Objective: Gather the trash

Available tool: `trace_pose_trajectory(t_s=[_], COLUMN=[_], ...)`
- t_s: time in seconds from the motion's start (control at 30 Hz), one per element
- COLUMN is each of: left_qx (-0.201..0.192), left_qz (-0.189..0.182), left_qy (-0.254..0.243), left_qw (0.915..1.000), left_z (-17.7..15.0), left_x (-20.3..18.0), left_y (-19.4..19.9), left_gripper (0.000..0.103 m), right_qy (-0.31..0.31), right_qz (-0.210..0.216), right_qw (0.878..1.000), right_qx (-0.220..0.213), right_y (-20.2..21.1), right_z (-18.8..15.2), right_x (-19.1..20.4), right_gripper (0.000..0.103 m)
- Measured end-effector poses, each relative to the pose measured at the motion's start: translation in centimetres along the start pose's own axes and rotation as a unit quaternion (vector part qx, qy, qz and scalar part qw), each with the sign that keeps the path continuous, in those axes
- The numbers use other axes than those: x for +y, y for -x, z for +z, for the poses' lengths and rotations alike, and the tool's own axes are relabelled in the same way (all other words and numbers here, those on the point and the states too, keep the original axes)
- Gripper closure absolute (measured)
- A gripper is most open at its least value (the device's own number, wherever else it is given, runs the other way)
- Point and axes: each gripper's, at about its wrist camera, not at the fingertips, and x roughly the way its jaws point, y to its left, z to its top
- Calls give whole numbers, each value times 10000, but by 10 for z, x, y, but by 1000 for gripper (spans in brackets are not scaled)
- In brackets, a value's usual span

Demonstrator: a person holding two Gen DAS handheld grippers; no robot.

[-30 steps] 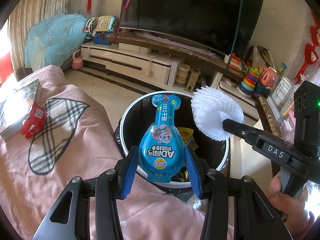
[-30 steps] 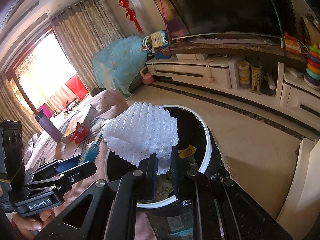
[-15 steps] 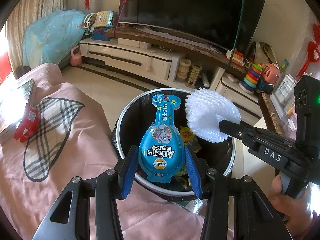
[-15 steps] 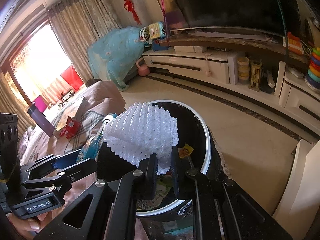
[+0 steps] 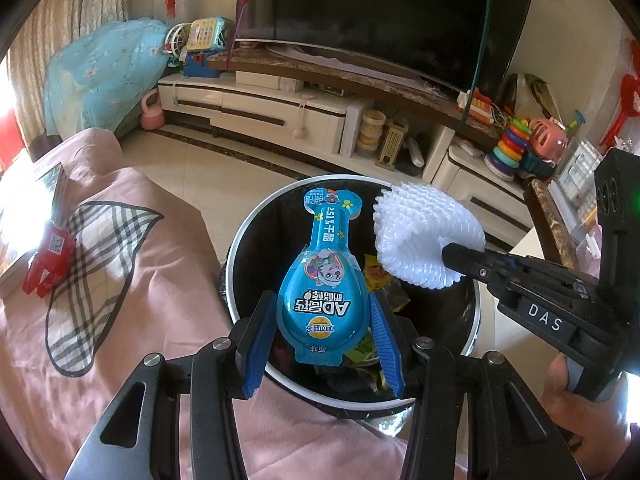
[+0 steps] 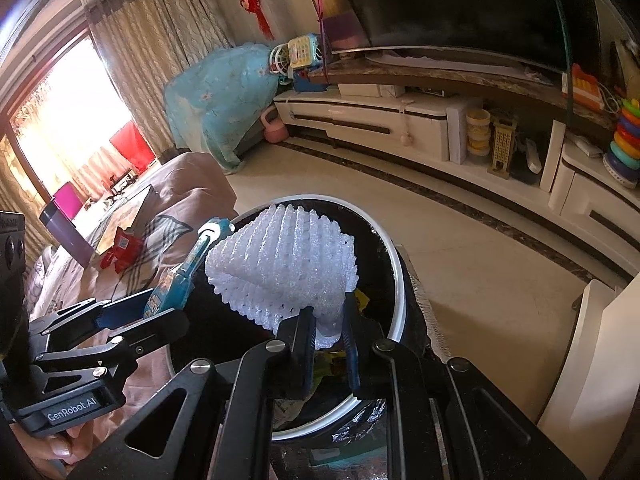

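Left wrist view: the left gripper (image 5: pixel 323 330) has its blue pads closed on the round lower end of a blue cheese-snack package (image 5: pixel 325 280), held above the open black trash bin (image 5: pixel 244 236). Beside it, the right gripper (image 6: pixel 327 322) pinches a white foam fruit net (image 6: pixel 282 262) between nearly shut jaws, also above the bin mouth. Compared with a second ago, both items sit further over the bin opening, and the net has drawn closer to the package. Wrappers (image 5: pixel 378 274) lie inside the bin, which stands just beside the pink sofa cover (image 5: pixel 132 280).
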Motion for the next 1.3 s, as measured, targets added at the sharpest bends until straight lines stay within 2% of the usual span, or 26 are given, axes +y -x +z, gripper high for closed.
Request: trace_pose_trajectory(t_s=[0.33, 0.93, 1.03, 1.1, 1.13, 1.2, 1.3], left_qx=[144, 162, 179, 184, 175, 130, 77], left_qz=[-30, -2, 13, 44, 83, 101, 150], left_qy=[25, -15, -7, 3, 15, 27, 37], left_qw=[9999, 9999, 9998, 9998, 9998, 9999, 9999], left_z=[3, 5, 5, 5, 5, 4, 2], left_x=[-1, -2, -2, -2, -2, 0, 2], left_y=[-5, -4, -5, -3, -2, 2, 10], left_gripper=[58, 57, 54, 44, 42, 40, 37], right_qy=[22, 74, 80, 64, 52, 14, -47], right_qz=[-29, -58, -37, -16, 6, 31, 66], right_qw=[9999, 9999, 9999, 9999, 9999, 10000, 10000], right_qx=[96, 101, 102, 100, 94, 60, -24], right_y=[-4, -4, -4, -3, -2, -1, 4], right_z=[-1, 4, 4, 5, 5, 6, 6], right_x=[-1, 1, 3, 3, 2, 1, 1], right_gripper=[87, 87, 85, 77, 72, 44, 38])
